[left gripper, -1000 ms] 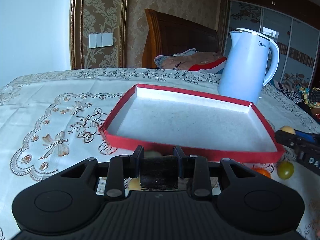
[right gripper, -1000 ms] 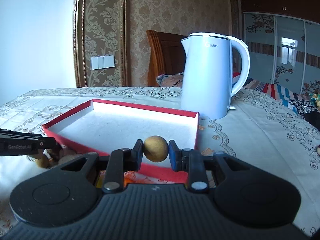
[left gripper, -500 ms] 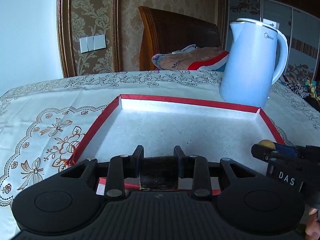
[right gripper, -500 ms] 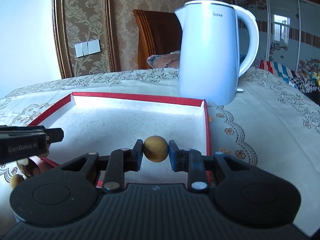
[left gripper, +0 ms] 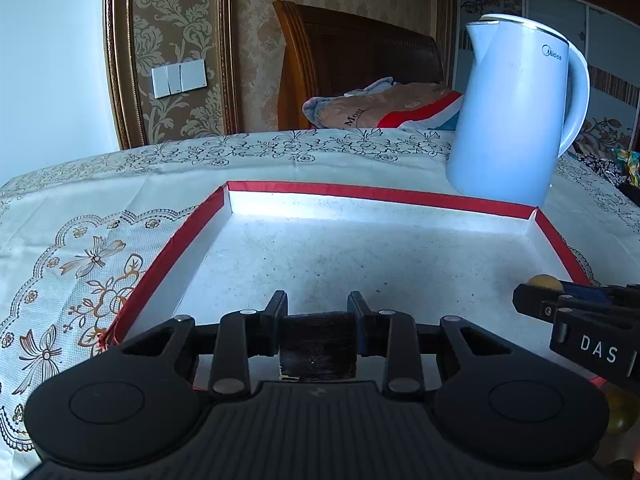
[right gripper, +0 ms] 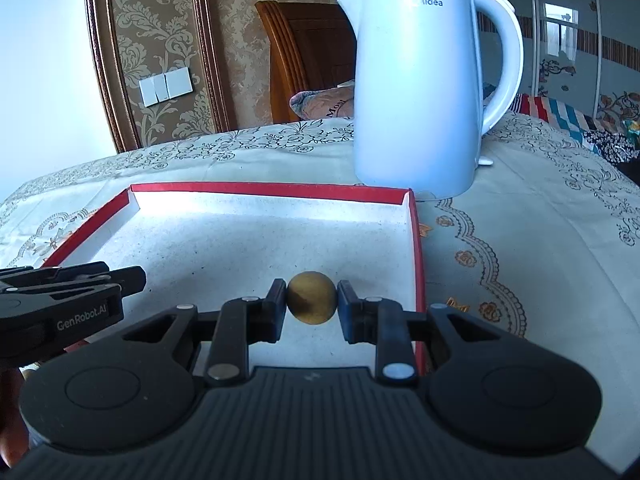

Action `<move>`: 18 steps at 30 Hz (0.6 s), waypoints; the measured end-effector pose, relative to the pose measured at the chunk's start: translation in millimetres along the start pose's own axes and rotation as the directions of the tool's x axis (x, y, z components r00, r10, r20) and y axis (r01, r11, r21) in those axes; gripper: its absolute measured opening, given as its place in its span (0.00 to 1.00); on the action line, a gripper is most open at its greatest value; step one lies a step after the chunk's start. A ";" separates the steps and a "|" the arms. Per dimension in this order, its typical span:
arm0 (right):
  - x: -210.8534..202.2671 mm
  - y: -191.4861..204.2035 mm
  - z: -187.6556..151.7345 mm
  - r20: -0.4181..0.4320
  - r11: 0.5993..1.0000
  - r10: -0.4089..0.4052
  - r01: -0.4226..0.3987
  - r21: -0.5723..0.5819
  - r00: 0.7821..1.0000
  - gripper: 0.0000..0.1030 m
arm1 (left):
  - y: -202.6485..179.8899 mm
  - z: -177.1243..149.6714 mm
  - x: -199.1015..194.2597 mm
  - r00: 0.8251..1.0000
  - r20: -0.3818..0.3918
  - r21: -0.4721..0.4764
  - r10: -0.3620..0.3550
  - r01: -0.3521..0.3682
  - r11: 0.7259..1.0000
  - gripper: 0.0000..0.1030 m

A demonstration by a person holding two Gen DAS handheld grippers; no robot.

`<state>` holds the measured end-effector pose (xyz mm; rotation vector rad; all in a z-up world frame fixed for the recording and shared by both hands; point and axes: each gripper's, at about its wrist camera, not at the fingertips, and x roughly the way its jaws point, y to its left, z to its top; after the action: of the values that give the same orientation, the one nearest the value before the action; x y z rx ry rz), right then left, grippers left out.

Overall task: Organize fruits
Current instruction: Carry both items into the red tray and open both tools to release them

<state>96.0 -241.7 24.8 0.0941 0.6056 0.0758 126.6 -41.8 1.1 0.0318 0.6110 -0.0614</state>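
Here, the right hand-held gripper (right gripper: 312, 300) pinches a small, firm, light round fruit (right gripper: 312, 298) at its widest girth above the red tray (right gripper: 416, 248), while the left hand-held gripper (left gripper: 318, 320) clamps a dark block (left gripper: 318, 346).

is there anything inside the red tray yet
Nothing lies on the visible floor of the red tray. The right gripper holds a round brown fruit above it. The near edge is hidden behind both grippers.
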 end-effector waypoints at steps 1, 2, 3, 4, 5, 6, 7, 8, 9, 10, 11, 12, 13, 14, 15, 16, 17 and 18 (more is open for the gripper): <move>0.6 0.2 0.2 -0.005 1.000 0.001 -0.001 0.000 1.000 0.25 | -0.1 0.2 1.5 1.000 -0.004 0.002 0.004 -0.004 1.000 0.31; 1.4 0.5 0.6 -0.011 1.000 0.001 -0.001 -0.002 1.000 0.25 | 0.1 0.1 1.8 1.000 -0.005 -0.001 0.006 -0.006 1.000 0.31; 2.3 0.9 0.6 -0.019 1.000 0.000 0.000 -0.006 1.000 0.25 | 0.6 0.1 2.2 1.000 -0.006 -0.006 0.006 -0.006 1.000 0.31; 3.5 1.4 0.8 -0.028 1.000 0.000 0.000 -0.008 1.000 0.25 | 1.4 0.4 2.7 1.000 -0.010 -0.010 0.002 -0.002 1.000 0.31; 4.1 1.2 1.1 -0.033 1.000 0.000 0.000 -0.004 0.999 0.25 | 1.9 0.3 2.9 1.000 -0.011 -0.013 -0.002 0.002 1.000 0.31; 4.9 1.2 1.9 -0.036 1.000 0.003 -0.003 -0.004 0.999 0.25 | 2.1 0.2 3.4 1.000 -0.012 -0.015 -0.005 0.005 1.000 0.31; 5.6 1.5 2.5 -0.039 1.000 0.004 -0.004 -0.007 0.999 0.25 | 2.6 0.2 4.2 1.000 -0.015 -0.017 -0.003 0.003 1.000 0.31; 6.0 2.0 3.1 -0.041 1.000 0.001 -0.001 -0.006 0.999 0.25 | 2.9 0.0 5.1 1.000 -0.018 -0.017 -0.002 0.002 1.000 0.31; 6.7 1.6 3.6 -0.042 1.000 -0.002 0.002 -0.004 0.999 0.25 | 3.0 -0.2 6.4 1.000 -0.023 -0.013 -0.003 0.003 1.000 0.31; 7.2 1.5 3.8 -0.045 1.000 -0.001 0.001 -0.005 0.999 0.25 | 3.4 0.0 7.7 1.000 -0.030 -0.014 -0.002 0.001 1.000 0.31; 7.8 1.5 3.9 -0.051 1.000 0.003 -0.003 -0.005 0.999 0.25 | 4.3 0.0 8.7 0.999 -0.034 -0.022 -0.002 0.001 1.000 0.31; 8.1 1.2 3.8 -0.053 1.000 0.007 -0.007 -0.001 0.999 0.25 | 5.0 0.2 9.4 0.999 -0.033 -0.025 -0.003 0.002 1.000 0.31; 7.5 1.1 3.9 -0.050 1.000 0.007 -0.007 0.002 0.999 0.25 | 5.2 0.1 9.3 1.000 -0.028 -0.025 -0.001 0.000 1.000 0.31; 6.8 1.5 4.1 -0.044 1.000 0.005 -0.005 -0.002 0.999 0.25 | 5.1 -0.1 9.1 1.000 -0.025 -0.023 0.003 -0.003 1.000 0.31; 6.8 1.9 4.2 -0.039 1.000 0.002 -0.003 -0.009 0.999 0.25 | 5.0 -0.2 8.4 1.000 -0.020 -0.024 0.006 -0.006 1.000 0.31; 7.0 2.2 4.2 -0.037 1.000 0.001 -0.001 -0.012 0.999 0.25 | 4.6 -0.2 7.4 1.000 -0.015 -0.025 0.010 -0.010 1.000 0.31; 7.1 2.1 4.1 -0.038 1.000 0.003 -0.003 -0.010 0.999 0.25 | 4.8 -0.2 6.2 1.000 -0.012 -0.026 0.012 -0.012 1.000 0.31; 7.1 1.5 3.9 -0.040 1.000 0.005 -0.005 -0.006 0.999 0.25 | 5.2 -0.3 5.8 1.000 -0.009 -0.028 0.008 -0.009 1.000 0.31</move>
<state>104.0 -239.8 24.1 0.0883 0.6447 0.0848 131.6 -36.8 -2.4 0.0072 0.6208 -0.0444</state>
